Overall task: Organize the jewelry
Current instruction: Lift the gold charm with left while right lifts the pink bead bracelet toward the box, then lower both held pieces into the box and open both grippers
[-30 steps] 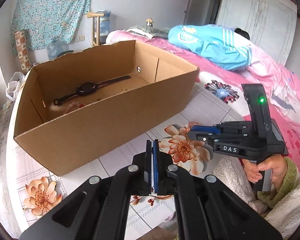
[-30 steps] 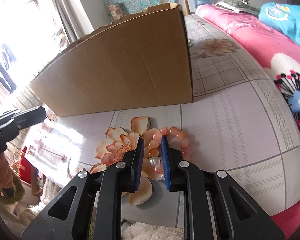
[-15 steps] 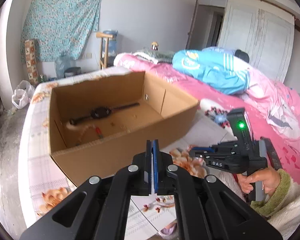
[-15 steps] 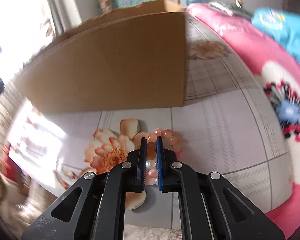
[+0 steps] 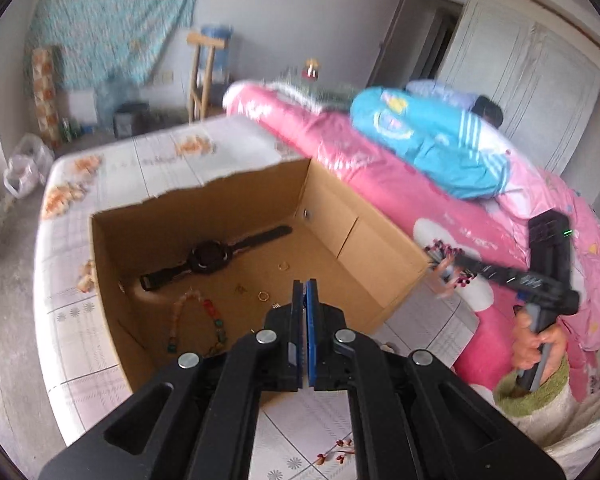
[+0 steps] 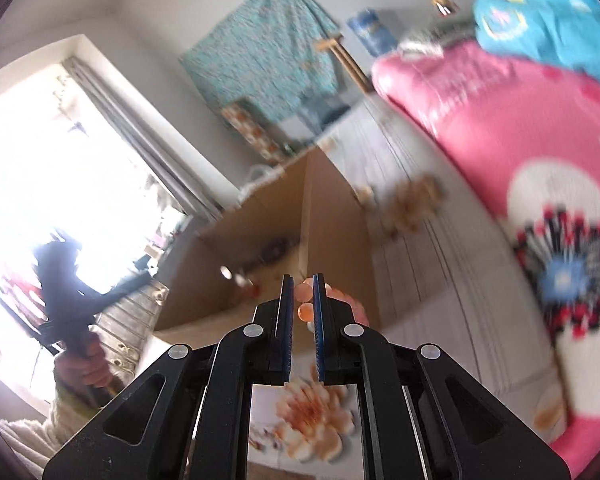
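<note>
An open cardboard box (image 5: 380, 256) stands on the tiled table. Inside it lie a black watch (image 5: 210, 258), a beaded necklace (image 5: 216, 316) and small gold rings (image 5: 263, 295). My left gripper (image 5: 305, 292) is shut and empty, held above the box's near side. My right gripper (image 6: 302, 292) is shut on a pink bead bracelet (image 6: 305, 311), lifted off the table near the box's corner (image 6: 312, 216). In the left wrist view the right gripper (image 5: 444, 266) hangs at the box's right corner with the bracelet dangling from it.
A bed with a pink quilt (image 5: 400, 184) and a blue jacket (image 5: 428, 140) runs along the table's right side. The floral tablecloth (image 5: 80, 320) covers the table around the box. A bright window (image 6: 60, 200) is at the left in the right wrist view.
My right gripper closed on the bracelet and lifted it off the table up toward the box. My left gripper rose and now looks down into the box.
</note>
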Motion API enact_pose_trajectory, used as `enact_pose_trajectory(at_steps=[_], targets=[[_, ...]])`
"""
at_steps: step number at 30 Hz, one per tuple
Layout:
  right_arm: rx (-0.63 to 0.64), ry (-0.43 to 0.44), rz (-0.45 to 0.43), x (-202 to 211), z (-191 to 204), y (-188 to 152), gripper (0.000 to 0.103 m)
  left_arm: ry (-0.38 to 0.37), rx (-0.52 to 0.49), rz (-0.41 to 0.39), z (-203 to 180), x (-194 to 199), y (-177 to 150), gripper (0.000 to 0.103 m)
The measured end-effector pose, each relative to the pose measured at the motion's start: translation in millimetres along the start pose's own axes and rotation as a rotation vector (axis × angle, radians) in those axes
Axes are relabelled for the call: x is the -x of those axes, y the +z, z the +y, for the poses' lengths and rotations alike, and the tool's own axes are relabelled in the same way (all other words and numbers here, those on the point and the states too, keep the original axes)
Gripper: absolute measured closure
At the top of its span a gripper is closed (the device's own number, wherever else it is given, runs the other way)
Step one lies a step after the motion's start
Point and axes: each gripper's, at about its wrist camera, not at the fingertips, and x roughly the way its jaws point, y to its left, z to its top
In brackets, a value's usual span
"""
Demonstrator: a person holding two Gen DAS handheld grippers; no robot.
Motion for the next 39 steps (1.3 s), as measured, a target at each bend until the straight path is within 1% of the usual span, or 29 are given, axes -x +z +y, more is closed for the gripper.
enact_pose_trajectory(at_steps=[4,5,6,9,12,17,21,26,28,29,31,32,35,37,38,39], targets=[[0.061,0.043,-0.016,-3,20,23,0.096,-0.029,0.016,0.159,12,-41,15,0.102],[0.068,0.065,-0.012,-7,23,29,0.096,-0.035,0.025,0.191,13,-50,15,0.102],[0.072,0.081,-0.005,-13,25,34,0.096,-0.041,0.044,0.244,17,-64,18,0.102],[0.083,0.137,0.034,-28,32,49,0.096,-0.024,0.054,0.349,26,-93,22,0.102],[0.090,0.175,0.090,-48,39,60,0.096,-0.001,0.067,0.434,35,-119,24,0.102],[0.087,0.198,0.169,-77,41,66,0.096,0.050,0.066,0.565,44,-155,20,0.102],[0.106,0.192,0.210,-91,42,67,0.096,0.098,0.049,0.630,46,-171,14,0.102],[0.135,0.173,0.250,-101,45,65,0.096,0.127,0.058,0.625,49,-171,18,0.101],[0.146,0.164,0.258,-100,48,64,0.096,0.131,0.079,0.616,52,-169,19,0.100],[0.156,0.152,0.262,-100,50,64,0.096,0.128,0.089,0.613,54,-167,19,0.099],[0.166,0.139,0.271,-99,53,63,0.096,0.114,0.098,0.596,56,-164,20,0.090],[0.172,0.133,0.275,-101,53,64,0.096,0.115,0.098,0.589,56,-161,20,0.089],[0.198,0.104,0.302,-106,58,63,0.096,0.106,0.083,0.536,52,-147,23,0.085],[0.229,0.074,0.331,-111,62,62,0.096,0.094,0.077,0.485,47,-129,26,0.078],[0.256,0.050,0.350,-114,64,61,0.096,0.087,0.071,0.451,44,-118,27,0.076],[0.272,0.032,0.364,-118,66,61,0.096,0.079,0.060,0.413,40,-104,28,0.072]])
